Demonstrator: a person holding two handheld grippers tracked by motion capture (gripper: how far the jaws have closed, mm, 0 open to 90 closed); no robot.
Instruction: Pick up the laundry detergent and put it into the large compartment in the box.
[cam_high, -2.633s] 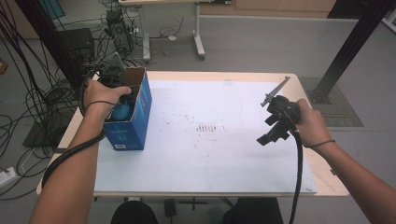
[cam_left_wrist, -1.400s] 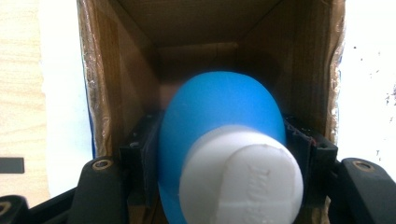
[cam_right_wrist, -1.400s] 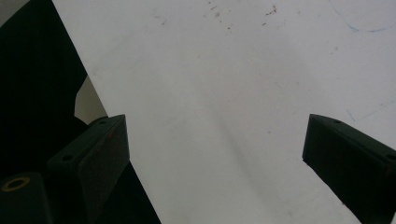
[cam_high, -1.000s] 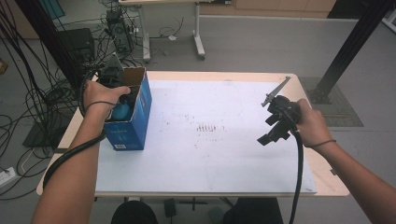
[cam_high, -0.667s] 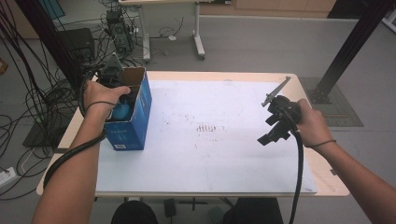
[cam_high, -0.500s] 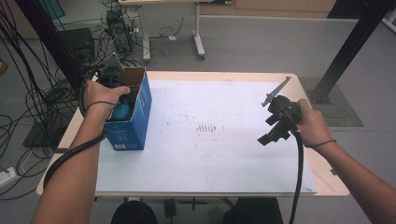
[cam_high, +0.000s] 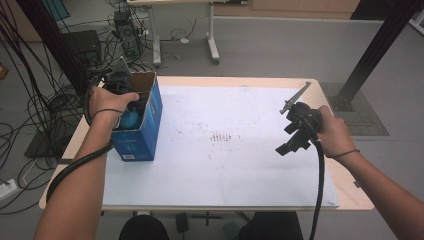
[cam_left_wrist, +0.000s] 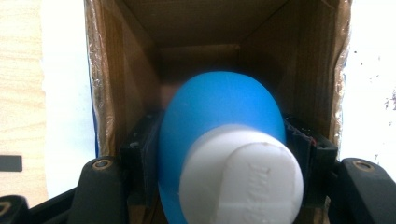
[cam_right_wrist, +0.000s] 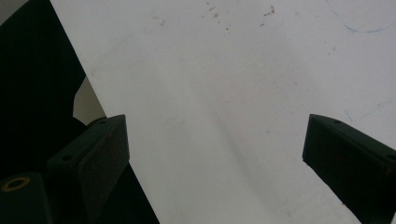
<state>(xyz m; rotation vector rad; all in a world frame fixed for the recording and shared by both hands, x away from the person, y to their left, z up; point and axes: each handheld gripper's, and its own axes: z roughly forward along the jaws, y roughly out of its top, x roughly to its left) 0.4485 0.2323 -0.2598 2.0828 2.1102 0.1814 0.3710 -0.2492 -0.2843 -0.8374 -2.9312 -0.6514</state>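
Across most of the tabletop (cam_high: 345, 190) lay a large white sheet (cam_high: 225, 170), its surface marked with small dark specks near the middle and reaching almost to every edge, with bare wood showing along the left and right edges. Near the far left corner stood a blue cardboard box (cam_high: 142, 132), upright and open at the top, its brown inner walls (cam_left_wrist: 140, 56) visible in the left gripper view. The person's left hand (cam_high: 107, 102) reached over the box's mouth from the left edge, carrying the left gripper (cam_left_wrist: 224, 154) pointed down into it. Inside the box, just within its opening, sat a blue bottle (cam_left_wrist: 219, 112) with a white cap (cam_left_wrist: 243, 177), the cap end towards the camera and the rounded blue body towards the bottom of the box. The left gripper's jaws were clamped on the bottle's blue body, one pad pressed against each side. Towards the right edge of the tabletop, the right hand (cam_high: 332, 132) held the right gripper (cam_high: 292, 142) above the sheet, well apart from the box. Its jaws stood wide apart with bare sheet between them, gripping nothing.
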